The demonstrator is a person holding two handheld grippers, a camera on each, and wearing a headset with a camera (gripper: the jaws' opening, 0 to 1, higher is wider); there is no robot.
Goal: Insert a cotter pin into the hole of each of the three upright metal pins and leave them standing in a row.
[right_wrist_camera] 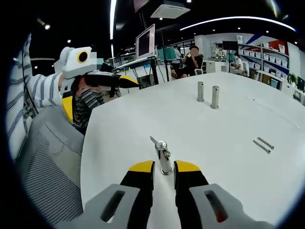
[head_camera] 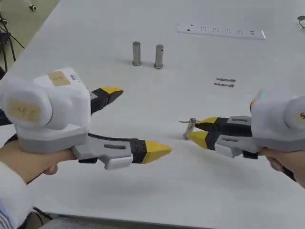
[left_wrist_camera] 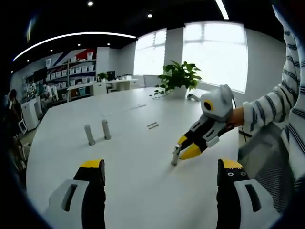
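While the right gripper (head_camera: 200, 130) comes in over the right edge of the tabletop (head_camera: 157, 195), its jaws stand only a little apart, one yellow tip on each side of a pin (head_camera: 190, 129). In the right gripper view we see thin gaps between the tips and the metal, so we cannot tell whether they pinch it or merely flank it. This pin stands on its base, long axis vertical, on the right half of the tabletop and nearer the near edge than the far one. A cotter pin (head_camera: 184, 122) passes through its head. It lies level, and its free end points toward the left edge.

We find the left gripper (head_camera: 142, 120) over the left half near the near edge, its jaws spread wide with nothing between them and its tips aimed toward the right edge.

Toward the far edge, around the middle, two more pins (head_camera: 137, 53) (head_camera: 158, 56) stand upright just beside each other, in a line along that edge. Right of them, well apart, two loose cotter pins (head_camera: 225, 82) lie flat side by side, long axes running left to right. A power strip (head_camera: 220, 31) lies along the far edge.
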